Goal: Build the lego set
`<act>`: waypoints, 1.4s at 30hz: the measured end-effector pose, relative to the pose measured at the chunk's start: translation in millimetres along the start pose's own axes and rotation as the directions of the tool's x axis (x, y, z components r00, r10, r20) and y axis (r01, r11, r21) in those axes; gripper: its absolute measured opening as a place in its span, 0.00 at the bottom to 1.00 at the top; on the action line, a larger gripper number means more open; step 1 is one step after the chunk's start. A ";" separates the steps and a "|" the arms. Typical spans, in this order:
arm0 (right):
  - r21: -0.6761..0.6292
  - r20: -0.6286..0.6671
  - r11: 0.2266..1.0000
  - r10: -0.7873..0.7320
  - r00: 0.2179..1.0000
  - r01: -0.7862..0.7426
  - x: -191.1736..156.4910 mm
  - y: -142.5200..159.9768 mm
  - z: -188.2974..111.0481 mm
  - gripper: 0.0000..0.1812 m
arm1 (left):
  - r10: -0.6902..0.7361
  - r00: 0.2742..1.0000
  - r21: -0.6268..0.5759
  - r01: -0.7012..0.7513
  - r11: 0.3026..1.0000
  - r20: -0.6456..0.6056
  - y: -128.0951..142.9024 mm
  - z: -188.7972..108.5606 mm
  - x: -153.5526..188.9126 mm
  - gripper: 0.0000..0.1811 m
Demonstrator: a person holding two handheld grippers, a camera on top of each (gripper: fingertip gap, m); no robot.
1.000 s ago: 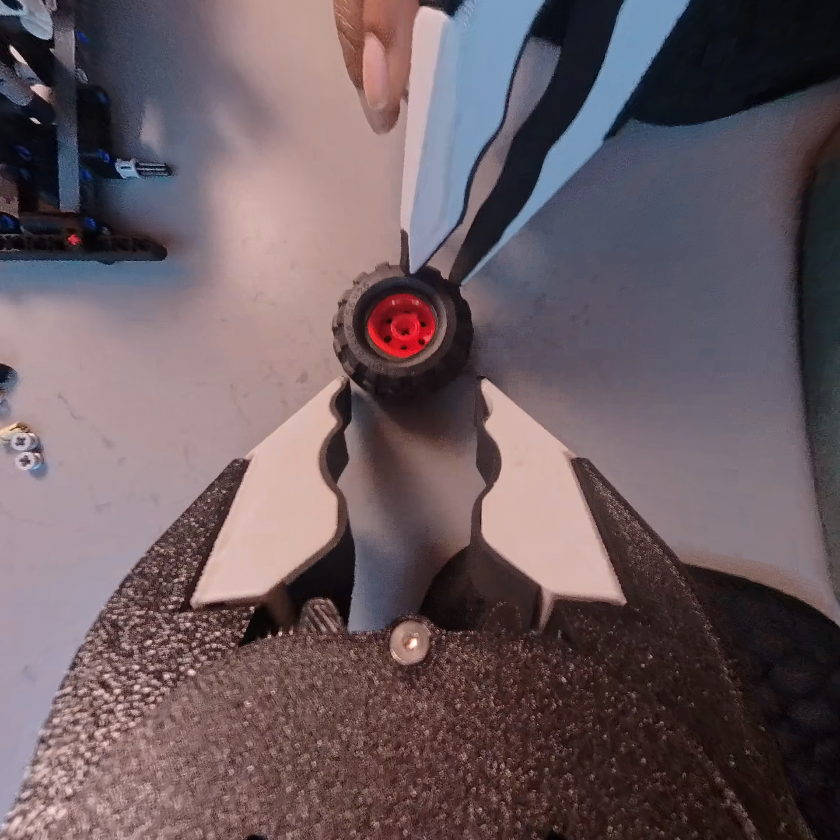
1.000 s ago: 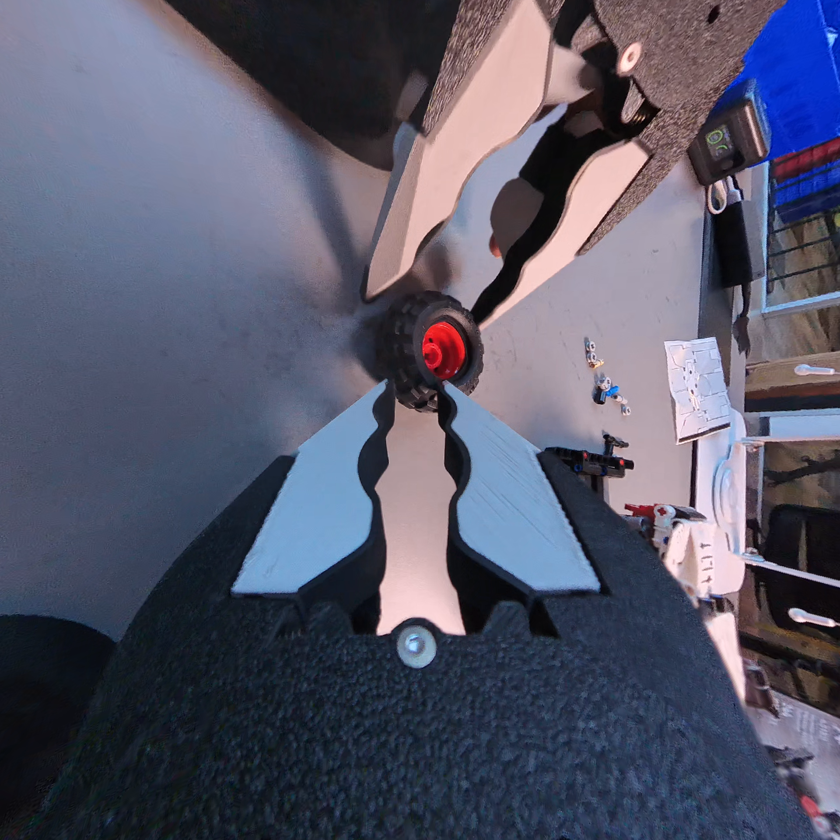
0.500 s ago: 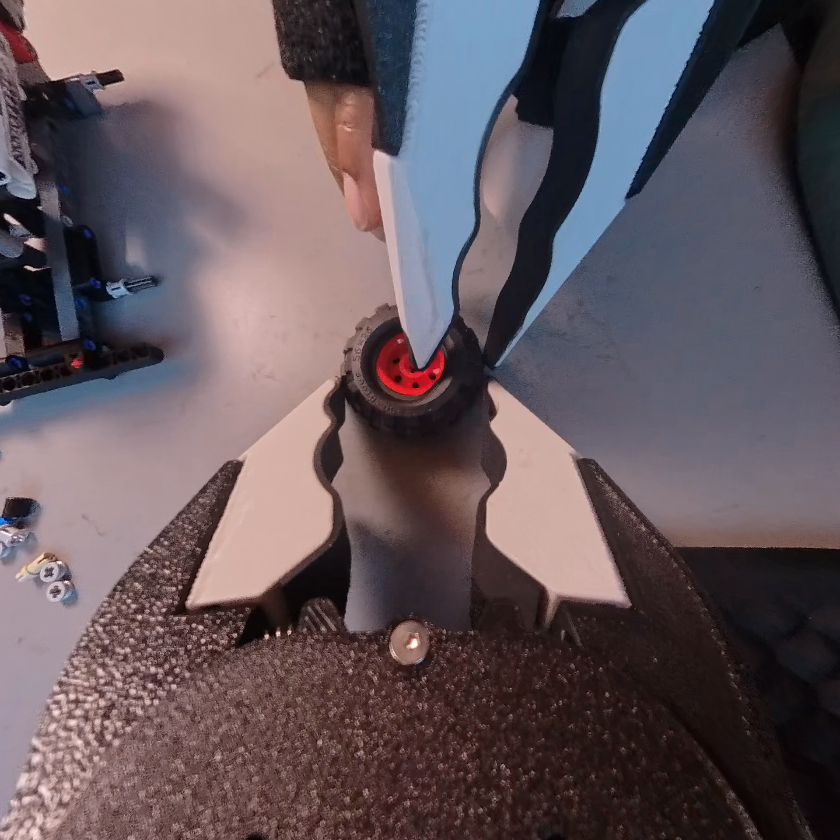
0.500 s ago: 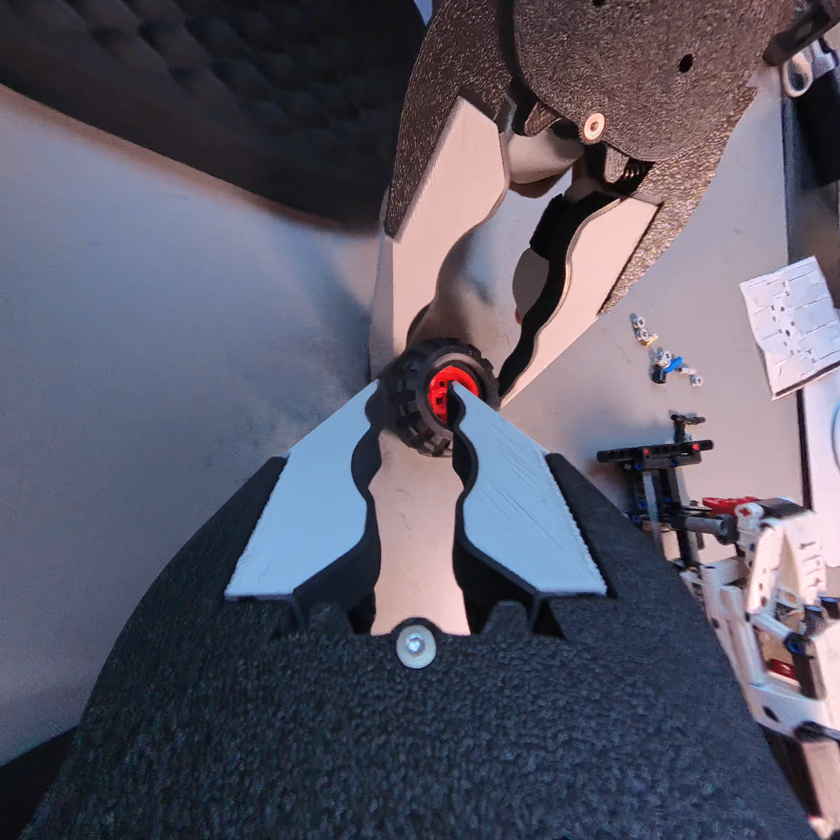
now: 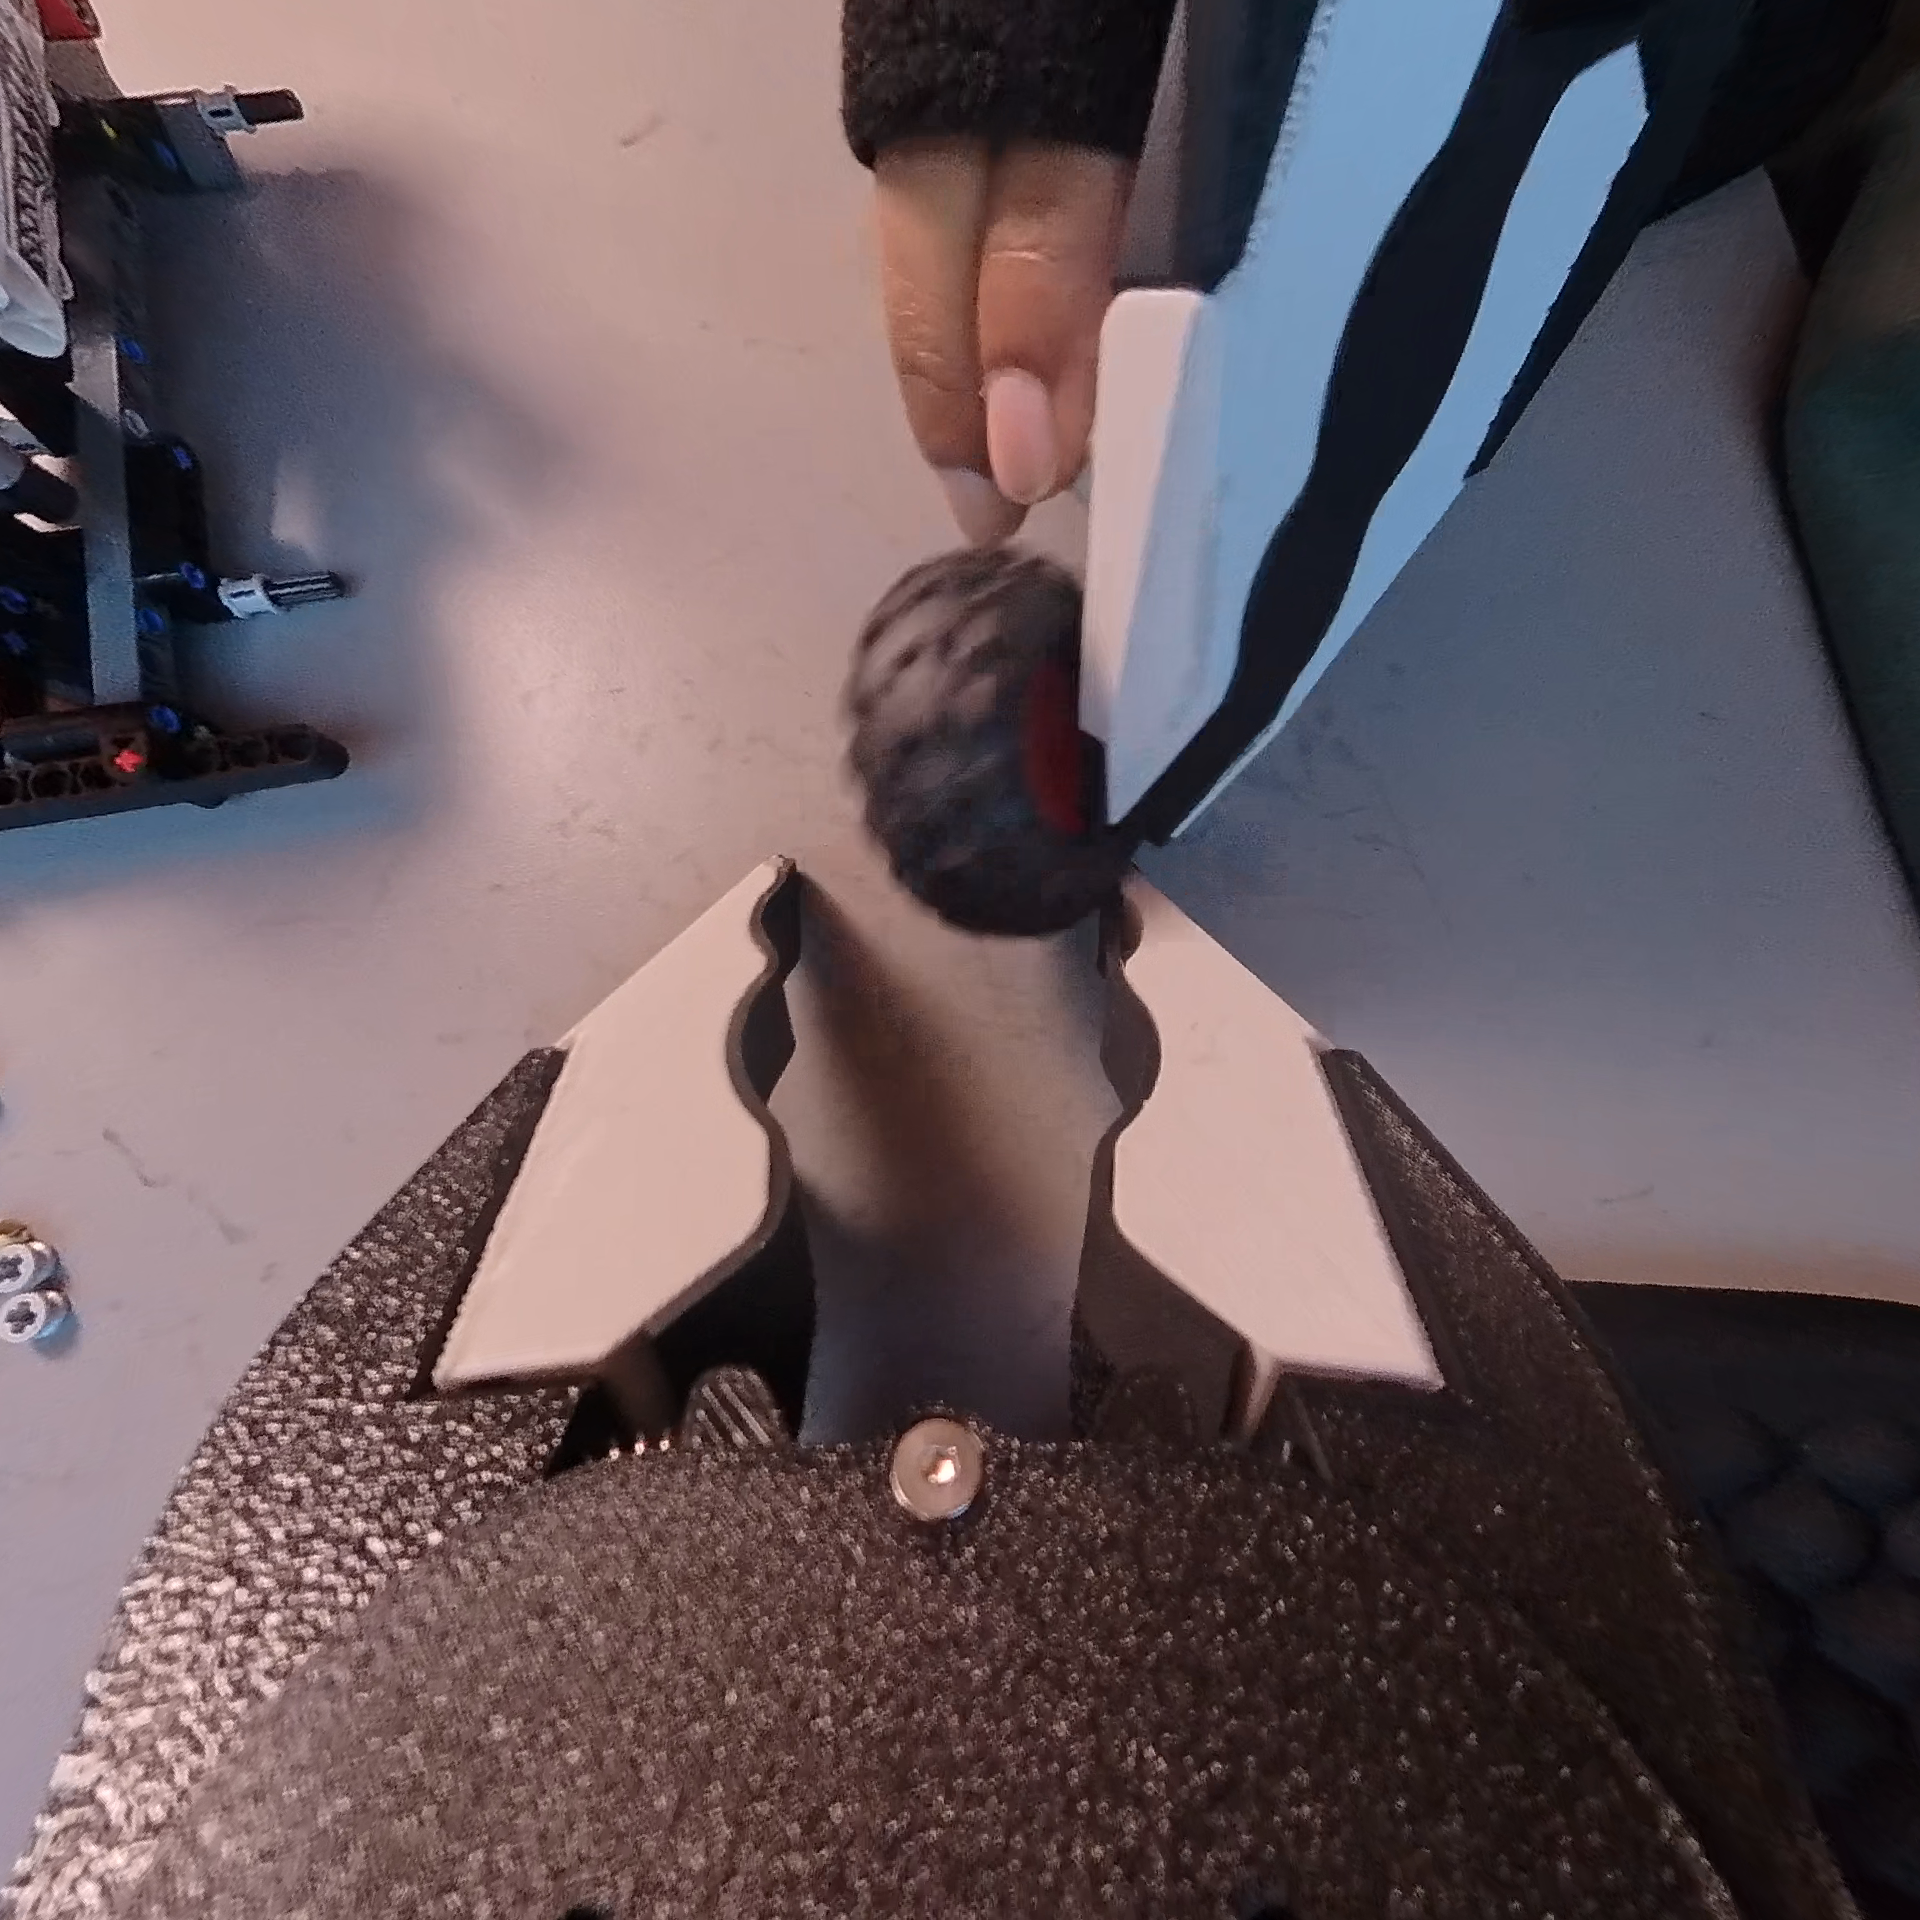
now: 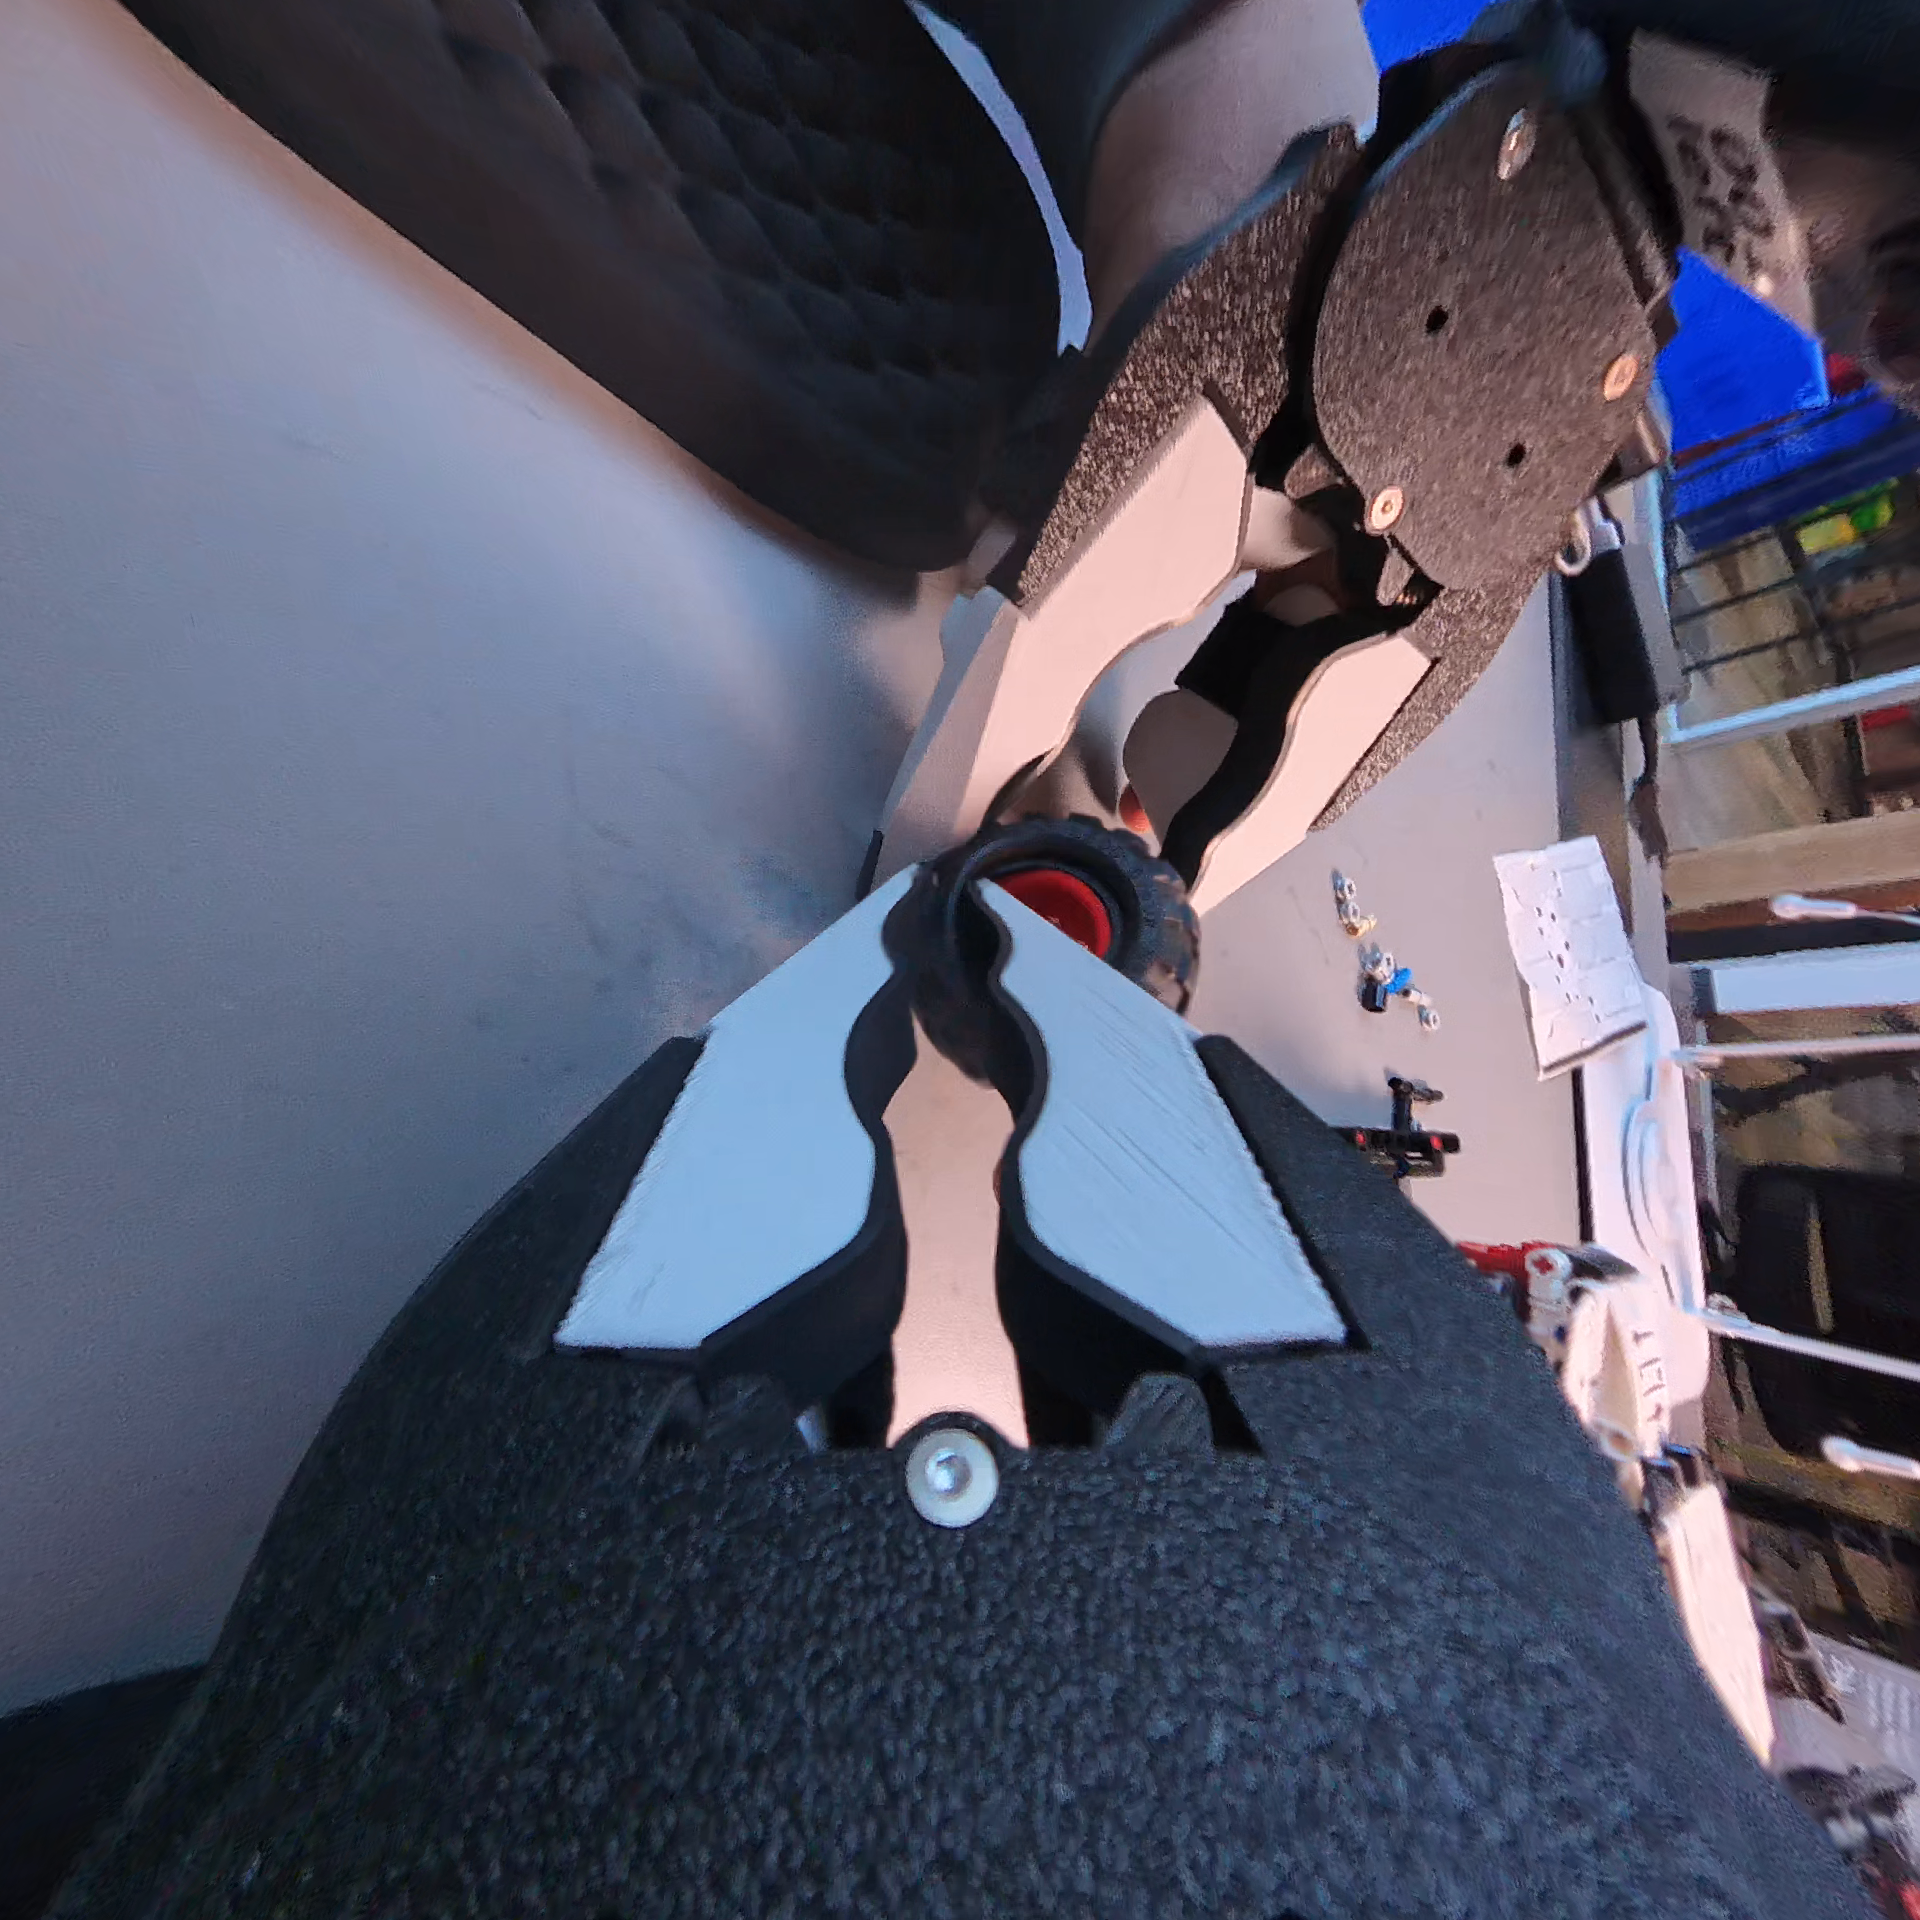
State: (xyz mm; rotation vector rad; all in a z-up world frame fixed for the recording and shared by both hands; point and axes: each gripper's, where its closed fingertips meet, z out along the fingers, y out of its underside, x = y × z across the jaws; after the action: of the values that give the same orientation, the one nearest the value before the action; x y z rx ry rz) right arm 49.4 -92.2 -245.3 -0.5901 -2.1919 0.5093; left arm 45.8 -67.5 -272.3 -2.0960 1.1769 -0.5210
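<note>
Your right tongs (image 6: 940, 894) nearly shut, tips pinching wheel (image 6: 1081, 914) tyre, lifted off worktop (image 6: 364, 727). Your left tongs (image 5: 951, 883) gape wide, hold nothing, wheel just ahead of tips. Wheel looks skewed: keep squeeze firm, avoid twisting, move slowly.

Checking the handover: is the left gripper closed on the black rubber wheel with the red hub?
No, the left gripper stands open, the wheel beyond its tips.

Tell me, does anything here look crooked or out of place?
Yes: the wheel is pinched off-centre. The right gripper grips only one edge of the tyre, so the wheel hangs tilted beside the fingertips. The left gripper stands open just below it.
</note>
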 end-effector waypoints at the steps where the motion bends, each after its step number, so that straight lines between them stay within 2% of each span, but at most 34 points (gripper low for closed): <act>1: 0.012 0.019 1.000 -0.006 1.000 0.006 -2.9 -2.3 -2.1 0.00 | -0.001 1.000 -0.001 0.001 1.000 0.000 -0.1 0.0 0.2 0.31; 3: -0.029 0.011 0.996 -0.081 0.997 0.081 -6.9 4.6 -1.4 0.00 | 0.000 1.000 -0.002 0.000 1.000 -0.006 -0.1 -0.2 1.4 0.30; 5: -0.034 -0.013 0.999 0.004 1.000 -0.005 -2.8 7.6 -1.2 0.01 | 0.012 1.000 0.001 -0.012 1.000 -0.016 -0.5 -0.3 3.7 0.27; 7: -0.015 -0.016 0.995 0.094 0.995 -0.095 -0.1 12.2 -1.8 0.00 | 0.022 0.999 0.004 -0.022 1.000 -0.024 -1.2 -0.5 6.9 0.19; 9: -0.003 -0.015 0.993 0.119 0.993 -0.120 -2.0 14.7 -2.1 0.00 | -0.006 0.999 0.008 0.007 1.000 -0.053 -1.6 -1.6 10.6 0.21; 10: -0.019 -0.025 0.995 0.102 0.994 -0.102 -3.6 18.2 -1.0 0.00 | -0.038 0.995 0.015 0.039 0.999 -0.087 -3.4 -2.7 14.0 0.25; 12: -0.026 -0.049 0.997 0.066 0.997 -0.068 -6.0 19.8 0.0 0.00 | -0.083 0.991 0.057 0.090 0.994 -0.109 -13.1 -4.8 14.8 0.26; 15: -0.022 -0.042 0.993 0.116 0.992 -0.116 -8.5 20.7 -1.0 0.02 | -0.105 0.994 0.090 0.107 0.990 -0.032 -23.2 -3.3 4.4 0.15; 16: -0.021 -0.027 0.990 0.142 0.990 -0.142 -10.0 21.4 -3.0 0.04 | -0.081 0.997 0.087 0.082 0.993 -0.011 -23.6 -2.7 4.3 0.15; 19: 0.023 0.046 0.962 0.273 0.961 -0.274 -12.6 17.5 -21.1 0.07 | 0.108 0.983 0.033 -0.114 0.993 0.151 -20.5 -4.1 -1.3 0.14; 21: 0.069 0.045 0.941 0.330 0.943 -0.332 -5.2 14.5 -39.7 0.07 | 0.293 0.920 -0.030 -0.295 0.955 0.259 -19.2 -5.6 -3.3 0.14; 22: 0.097 0.005 0.930 0.355 0.935 -0.353 4.8 13.6 -48.2 0.08 | 0.380 0.872 -0.063 -0.380 0.923 0.308 -19.5 -5.9 -4.1 0.14; 24: 0.114 -0.082 0.930 0.359 0.930 -0.349 21.1 14.6 -57.7 0.17 | 0.495 0.786 -0.124 -0.486 0.865 0.369 -20.9 -4.7 -4.9 0.14; 27: 0.006 -0.126 0.969 0.247 0.961 -0.248 14.6 22.8 -42.4 0.30 | 0.627 0.658 -0.193 -0.609 0.769 0.417 -28.0 -2.3 -1.7 0.15; 28: -0.021 -0.132 0.977 0.208 0.969 -0.212 10.8 24.5 -35.0 0.28 | 0.649 0.625 -0.206 -0.632 0.747 0.434 -31.3 -2.5 -0.8 0.15; 30: -0.048 -0.167 0.992 0.108 0.980 -0.117 7.7 25.5 -26.5 0.16 | 0.664 0.605 -0.233 -0.637 0.734 0.440 -30.6 -2.5 -1.6 0.15; 33: -0.092 -0.199 0.996 -0.004 0.980 -0.014 5.8 29.0 -21.5 0.15 | 0.594 0.671 -0.219 -0.562 0.798 0.443 -22.3 -3.7 -7.1 0.16; 35: -0.127 -0.212 0.992 -0.050 0.976 0.024 2.8 32.7 -19.2 0.15 | 0.462 0.790 -0.185 -0.424 0.886 0.404 -12.2 -4.9 -10.8 0.17; 36: -0.131 -0.234 0.990 -0.082 0.969 0.052 1.9 31.9 -18.6 0.15 | 0.359 0.869 -0.142 -0.330 0.933 0.340 -7.7 -5.2 -6.7 0.15; 38: -0.159 -0.270 0.983 -0.131 0.954 0.090 0.5 32.6 -18.5 0.15 | 0.083 0.986 -0.037 -0.079 0.996 0.144 -6.5 -9.2 8.9 0.22; 40: -0.176 -0.299 0.975 -0.182 0.937 0.133 -1.5 32.1 -18.1 0.15 | -0.184 0.983 0.063 0.185 0.981 -0.015 -18.7 -19.1 12.1 0.25; 42: -0.190 -0.323 0.962 -0.248 0.913 0.194 -2.6 30.6 -18.6 0.15 | -0.400 0.896 0.085 0.421 0.903 -0.191 -30.3 -24.8 14.6 0.25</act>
State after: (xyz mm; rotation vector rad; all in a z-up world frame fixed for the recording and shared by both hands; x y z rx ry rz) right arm 72.9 -65.8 -251.9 -0.4618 -1.9375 0.1036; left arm 55.8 -77.7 -233.1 -2.2311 0.7569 -0.9600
